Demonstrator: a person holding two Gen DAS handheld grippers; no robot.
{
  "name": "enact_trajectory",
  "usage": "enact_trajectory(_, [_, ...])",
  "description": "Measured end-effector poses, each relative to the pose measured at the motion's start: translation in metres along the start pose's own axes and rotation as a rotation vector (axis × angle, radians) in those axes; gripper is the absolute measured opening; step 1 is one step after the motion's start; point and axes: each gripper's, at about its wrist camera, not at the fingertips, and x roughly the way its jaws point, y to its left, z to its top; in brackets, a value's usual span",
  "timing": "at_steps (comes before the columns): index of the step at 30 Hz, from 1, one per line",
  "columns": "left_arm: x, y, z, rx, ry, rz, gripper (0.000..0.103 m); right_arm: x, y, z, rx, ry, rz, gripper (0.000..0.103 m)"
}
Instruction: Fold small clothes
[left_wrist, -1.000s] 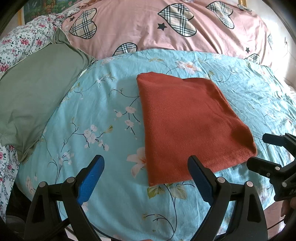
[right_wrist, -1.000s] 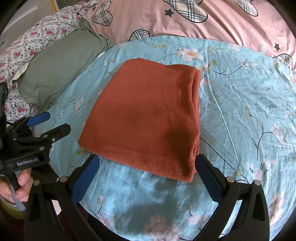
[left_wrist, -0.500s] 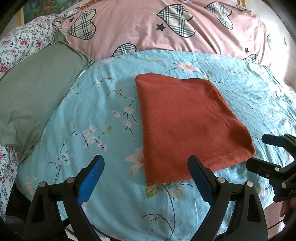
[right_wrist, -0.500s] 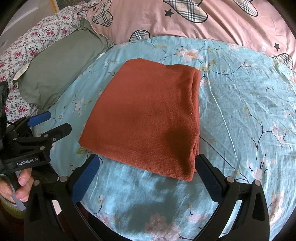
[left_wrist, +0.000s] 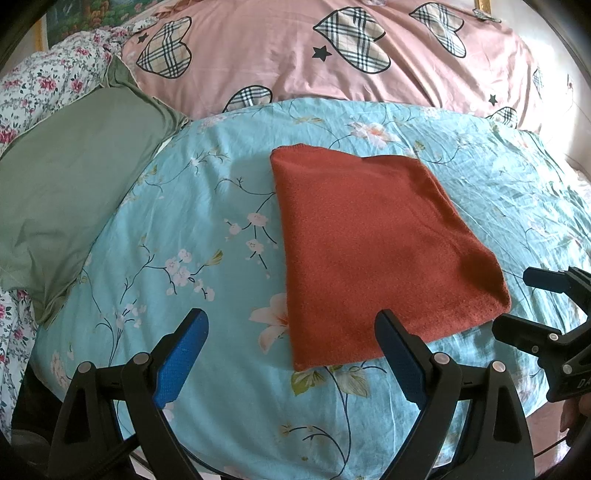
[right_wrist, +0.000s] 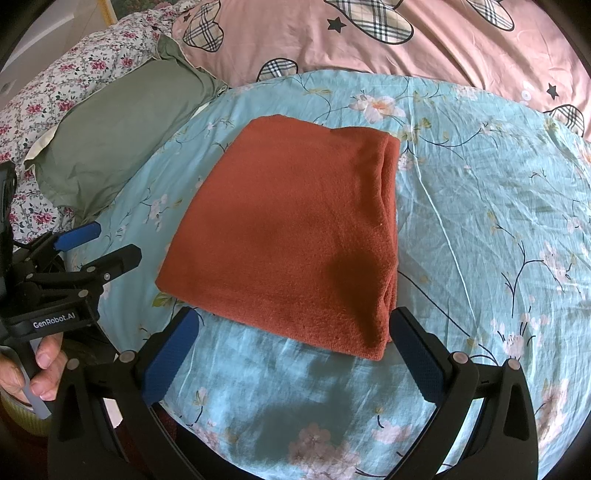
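A rust-orange cloth (left_wrist: 373, 243) lies folded flat in a rectangle on the light-blue floral bedsheet (left_wrist: 192, 229); it also shows in the right wrist view (right_wrist: 295, 236), with its folded layers along the right edge. My left gripper (left_wrist: 291, 343) is open and empty, just short of the cloth's near left corner. My right gripper (right_wrist: 295, 339) is open and empty, its jaws spanning the cloth's near edge without touching it. The right gripper also shows at the right of the left wrist view (left_wrist: 517, 302), and the left gripper at the left of the right wrist view (right_wrist: 99, 243).
A green pillow (left_wrist: 66, 206) lies to the left of the sheet. A pink duvet with plaid hearts (left_wrist: 332, 55) runs along the back. A floral quilt (left_wrist: 44, 85) sits at far left. The bed's near edge is under the grippers.
The view of the cloth has shifted very slightly; both grippers stay open and the cloth lies as before.
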Motion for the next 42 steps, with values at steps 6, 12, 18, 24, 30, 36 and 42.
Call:
enact_trajectory(6, [0.001, 0.001, 0.0, 0.005, 0.001, -0.004, 0.092, 0.001, 0.0, -0.001, 0.001, 0.003, 0.0, 0.103])
enact_trajectory(12, [0.002, 0.001, 0.0, 0.005, 0.002, -0.004, 0.092, 0.002, -0.004, -0.001, 0.003, 0.006, 0.003, 0.103])
enact_trajectory(18, [0.003, -0.002, 0.0, 0.008, 0.002, -0.006, 0.092, 0.002, -0.004, -0.001, 0.002, 0.01, 0.003, 0.103])
enact_trajectory(24, [0.004, -0.003, 0.001, 0.01, 0.002, -0.008, 0.092, 0.003, -0.004, -0.001, 0.004, 0.014, 0.007, 0.103])
enact_trajectory(30, [0.005, -0.003, 0.002, 0.005, 0.002, -0.006, 0.092, 0.002, -0.005, 0.0, 0.005, 0.006, 0.008, 0.103])
enact_trajectory(36, [0.004, -0.004, 0.002, 0.01, -0.007, -0.005, 0.092, -0.002, -0.007, 0.002, 0.015, -0.01, 0.009, 0.103])
enact_trajectory(42, [0.003, -0.002, 0.003, 0.015, -0.011, -0.012, 0.092, -0.005, -0.01, 0.006, 0.016, -0.02, 0.006, 0.103])
